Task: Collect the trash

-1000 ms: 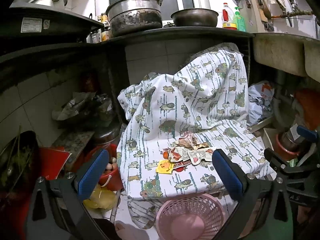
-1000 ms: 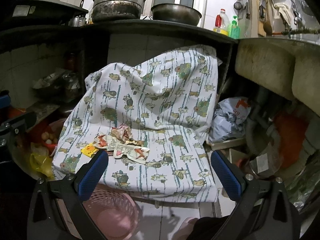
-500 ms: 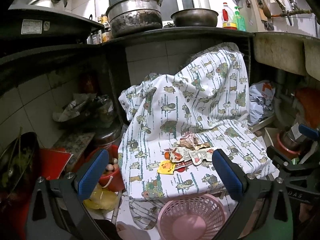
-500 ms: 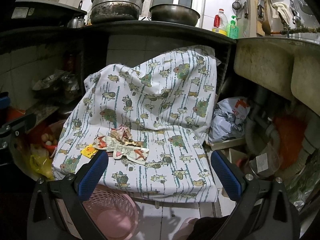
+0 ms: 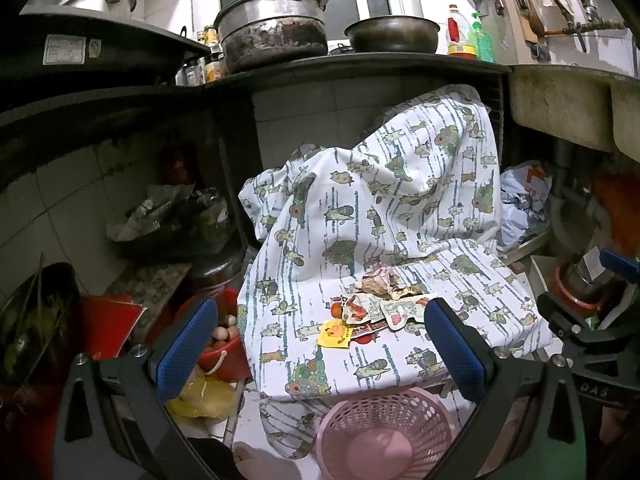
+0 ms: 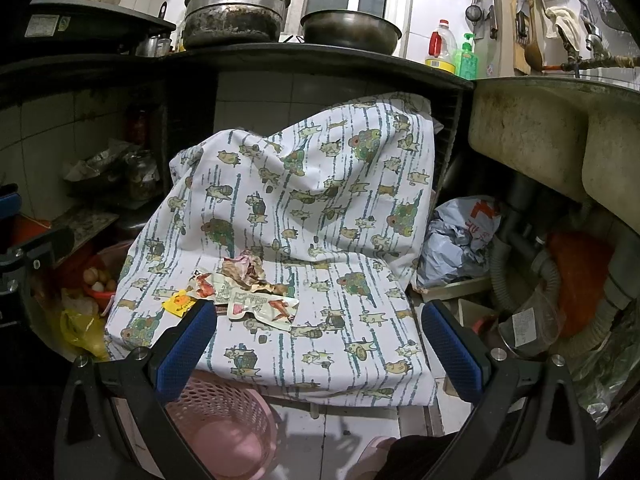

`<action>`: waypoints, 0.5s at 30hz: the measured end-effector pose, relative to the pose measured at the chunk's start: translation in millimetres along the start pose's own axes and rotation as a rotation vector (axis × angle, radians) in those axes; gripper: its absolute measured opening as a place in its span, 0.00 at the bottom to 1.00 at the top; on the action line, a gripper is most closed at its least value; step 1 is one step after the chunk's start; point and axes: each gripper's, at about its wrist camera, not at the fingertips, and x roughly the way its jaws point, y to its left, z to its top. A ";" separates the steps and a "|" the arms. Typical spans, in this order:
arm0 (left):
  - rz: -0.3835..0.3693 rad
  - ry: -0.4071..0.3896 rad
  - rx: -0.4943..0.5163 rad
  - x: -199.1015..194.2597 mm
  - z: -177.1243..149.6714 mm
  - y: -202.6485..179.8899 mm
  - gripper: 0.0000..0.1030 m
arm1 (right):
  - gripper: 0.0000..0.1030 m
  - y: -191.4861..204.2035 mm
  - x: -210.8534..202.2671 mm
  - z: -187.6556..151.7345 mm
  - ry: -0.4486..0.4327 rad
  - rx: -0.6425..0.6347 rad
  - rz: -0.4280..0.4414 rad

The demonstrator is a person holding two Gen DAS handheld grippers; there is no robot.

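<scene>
A pile of trash lies on a low surface draped with a cartoon-print cloth (image 5: 372, 216) (image 6: 320, 208): crumpled paper (image 5: 380, 282) (image 6: 244, 268), flat printed wrappers (image 5: 384, 308) (image 6: 260, 304) and a yellow wrapper (image 5: 336, 332) (image 6: 180, 302). A pink mesh basket (image 5: 384, 432) (image 6: 224, 424) stands on the floor just in front of the cloth. My left gripper (image 5: 320, 352) is open and empty, short of the trash. My right gripper (image 6: 320, 352) is open and empty, to the right of the trash.
A black counter (image 5: 360, 66) with a big pot (image 5: 272, 36) and bowl (image 5: 394, 34) overhangs the cloth. A red bucket with eggs (image 5: 220, 344) and a yellow bag (image 5: 204, 396) sit left. Sink basins (image 6: 560, 132), pipes (image 6: 532, 236) and a plastic bag (image 6: 464, 236) are right.
Both grippers have drifted slightly; the views are almost the same. Nothing was picked up and the trash has not moved.
</scene>
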 end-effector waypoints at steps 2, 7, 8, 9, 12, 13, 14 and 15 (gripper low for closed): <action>0.002 0.003 -0.002 0.6 0.6 0.9 1.00 | 1.00 -0.1 0.1 -0.4 0.001 0.000 0.000; 0.000 0.005 -0.002 1.6 0.6 2.8 1.00 | 1.00 1.0 0.0 -0.8 0.006 0.001 0.001; 0.000 0.005 -0.001 1.7 0.5 2.8 1.00 | 1.00 2.7 -0.1 -1.1 0.007 0.002 0.002; 0.000 0.005 -0.001 1.7 0.3 2.6 1.00 | 1.00 3.0 -0.2 -1.3 0.007 0.002 0.001; 0.000 0.005 -0.002 1.6 0.2 2.7 1.00 | 1.00 2.2 0.4 -1.2 0.007 0.002 0.002; 0.000 0.005 -0.002 1.6 0.3 2.8 1.00 | 1.00 2.0 0.5 -1.3 0.007 0.002 0.002; 0.001 0.005 -0.002 1.6 0.3 2.8 1.00 | 1.00 1.7 0.9 -1.0 0.007 0.002 0.002; 0.001 0.005 -0.002 1.6 0.2 2.7 1.00 | 1.00 1.6 1.0 -1.1 0.008 0.002 0.002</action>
